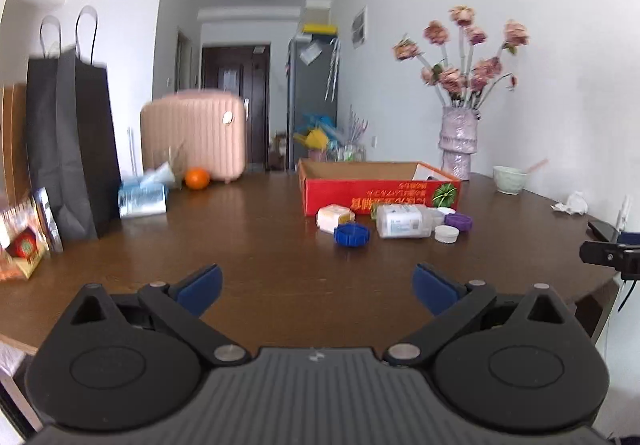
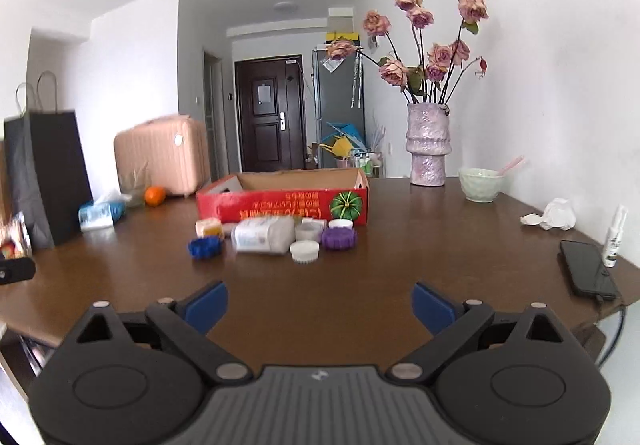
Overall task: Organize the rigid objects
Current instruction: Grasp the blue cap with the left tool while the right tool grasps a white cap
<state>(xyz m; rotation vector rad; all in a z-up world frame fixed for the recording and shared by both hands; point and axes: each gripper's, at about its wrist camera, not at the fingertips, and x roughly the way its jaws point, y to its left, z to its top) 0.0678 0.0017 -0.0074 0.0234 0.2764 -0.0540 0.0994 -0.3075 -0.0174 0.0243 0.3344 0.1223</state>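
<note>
A red cardboard box (image 1: 380, 197) (image 2: 280, 205) stands open on the brown table. In front of it lie a white bottle on its side (image 1: 404, 221) (image 2: 262, 234), a blue ridged cap (image 1: 352, 234) (image 2: 205, 247), a purple ridged cap (image 1: 459, 221) (image 2: 339, 238), a white cap (image 1: 447, 233) (image 2: 305, 251) and a cream block (image 1: 331, 218) (image 2: 209, 228). My left gripper (image 1: 318, 291) is open and empty, well short of them. My right gripper (image 2: 320, 309) is open and empty, also short of them.
A black paper bag (image 1: 76, 145) (image 2: 44, 173), a tissue pack (image 1: 142, 197) (image 2: 98, 215), an orange (image 1: 197, 178) (image 2: 155, 196) and a pink suitcase (image 1: 194, 133) are at the left. A flower vase (image 2: 428, 149), a bowl (image 2: 480, 185), crumpled paper (image 2: 554, 215), a phone (image 2: 588, 273) and a small spray bottle (image 2: 614, 241) are at the right.
</note>
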